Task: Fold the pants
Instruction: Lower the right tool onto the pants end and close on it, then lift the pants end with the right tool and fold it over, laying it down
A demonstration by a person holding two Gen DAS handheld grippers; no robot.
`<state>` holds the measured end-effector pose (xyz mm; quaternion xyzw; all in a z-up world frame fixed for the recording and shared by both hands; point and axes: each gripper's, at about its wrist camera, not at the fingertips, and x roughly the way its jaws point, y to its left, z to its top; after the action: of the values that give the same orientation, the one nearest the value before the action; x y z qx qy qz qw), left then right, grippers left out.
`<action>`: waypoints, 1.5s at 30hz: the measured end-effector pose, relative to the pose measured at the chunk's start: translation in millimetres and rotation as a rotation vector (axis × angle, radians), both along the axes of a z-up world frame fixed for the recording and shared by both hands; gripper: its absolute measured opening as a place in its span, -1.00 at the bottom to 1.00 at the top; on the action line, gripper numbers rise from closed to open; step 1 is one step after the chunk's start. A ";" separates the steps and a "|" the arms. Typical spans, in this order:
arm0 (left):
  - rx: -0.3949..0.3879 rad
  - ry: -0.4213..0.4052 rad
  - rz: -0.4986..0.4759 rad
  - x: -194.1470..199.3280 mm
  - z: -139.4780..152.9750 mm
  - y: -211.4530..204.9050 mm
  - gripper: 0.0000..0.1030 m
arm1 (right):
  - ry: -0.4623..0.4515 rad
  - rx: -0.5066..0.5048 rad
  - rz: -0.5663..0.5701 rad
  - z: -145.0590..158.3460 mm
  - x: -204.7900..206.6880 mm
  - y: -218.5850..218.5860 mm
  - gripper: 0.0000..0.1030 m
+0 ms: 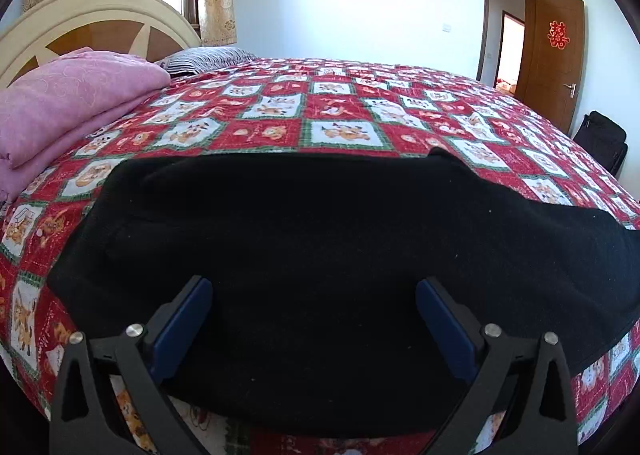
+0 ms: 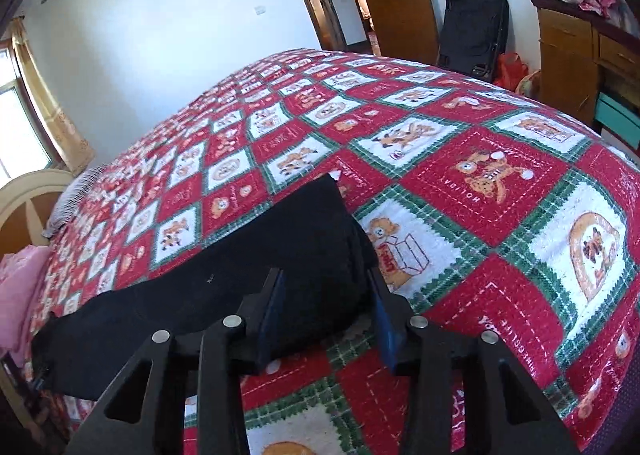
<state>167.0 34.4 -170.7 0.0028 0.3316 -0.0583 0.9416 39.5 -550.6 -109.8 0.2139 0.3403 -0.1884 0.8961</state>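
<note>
Black pants [image 1: 320, 263] lie flat on the red patchwork bedspread [image 1: 340, 107], folded lengthwise. My left gripper [image 1: 314, 287] is open, its blue-padded jaws wide apart over the near part of the pants. In the right wrist view the pants [image 2: 248, 275] stretch from the lower left to an end near the middle. My right gripper [image 2: 326, 279] is open, its jaws either side of that end of the pants. Whether the pads touch the cloth, I cannot tell.
A folded pink blanket [image 1: 64, 107] and a striped pillow [image 1: 208, 57] lie by the headboard [image 1: 92, 23]. A black folded chair [image 2: 474, 27], a wooden cabinet [image 2: 576, 55] and a brown door [image 1: 554, 59] stand beyond the bed.
</note>
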 end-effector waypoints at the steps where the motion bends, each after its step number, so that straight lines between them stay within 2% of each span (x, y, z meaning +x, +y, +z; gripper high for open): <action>1: -0.002 -0.003 -0.001 1.5 -0.5 0.5 1.00 | 0.001 0.000 -0.006 -1.7 0.4 -1.6 -0.24; 6: -0.008 -0.028 0.007 -0.9 -2.6 1.3 1.00 | -0.020 -0.015 -0.005 -2.2 -2.7 -0.4 -0.33; 7: -0.011 -0.029 0.008 -0.6 -2.8 1.5 1.00 | -0.027 -0.007 -0.010 -2.3 -3.5 -1.9 -0.62; 8: -0.013 -0.029 0.009 0.0 -2.9 1.7 1.00 | -0.047 0.026 -0.011 -3.0 -6.7 -5.3 -0.73; 10: -0.016 -0.029 0.010 -0.4 -2.9 2.1 1.00 | -0.075 0.042 -0.014 -1.5 -8.8 -6.3 -0.73; 20: -0.017 -0.038 0.011 -1.4 -3.7 1.9 1.00 | -0.160 -0.081 0.079 35.5 -4.4 43.4 -0.77; 25: -0.020 -0.040 0.009 -1.5 -4.0 1.9 1.00 | -0.180 -0.182 0.161 54.2 2.8 86.0 -0.77; 31: -0.031 -0.041 -0.004 -4.0 -2.6 2.3 1.00 | -0.180 -0.301 0.329 64.3 18.2 158.2 -0.77; 35: -0.063 -0.050 -0.002 -11.4 2.5 5.9 1.00 | -0.162 -0.339 0.451 55.0 33.3 206.1 -0.77; 38: -0.074 -0.079 -0.013 -19.4 9.9 3.1 1.00 | -0.133 -0.345 0.530 37.3 46.7 236.1 -0.77; 43: -0.096 -0.086 -0.098 -26.6 27.0 -15.2 1.00 | -0.029 -0.350 0.624 -9.6 70.2 271.0 -0.77; 45: -0.135 -0.068 -0.162 -26.8 33.8 -28.0 1.00 | 0.015 -0.372 0.654 -26.3 74.0 280.1 -0.77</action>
<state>140.1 6.4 -136.9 -0.0318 0.2932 -0.1562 0.9427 113.5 -270.5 -136.1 -0.0741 0.3569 0.0477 0.9300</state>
